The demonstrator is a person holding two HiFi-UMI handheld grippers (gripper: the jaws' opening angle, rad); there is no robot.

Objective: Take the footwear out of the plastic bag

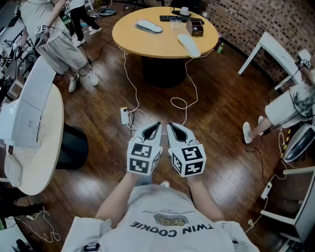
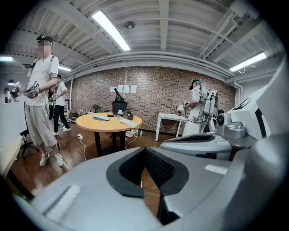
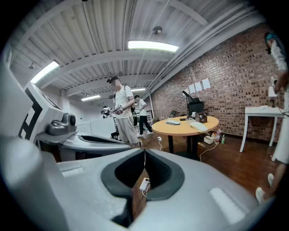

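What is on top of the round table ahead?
Two pale flat shoe-like items, a small brown box, a dark flat device and a white cup. What the box holds is hidden.

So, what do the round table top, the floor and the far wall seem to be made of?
Round table top: probably wood or laminate; even tan, matte.
Floor: dark wood planks, glossy; seams and sheen show.
Far wall: bare brick, rough; mortar lines show.
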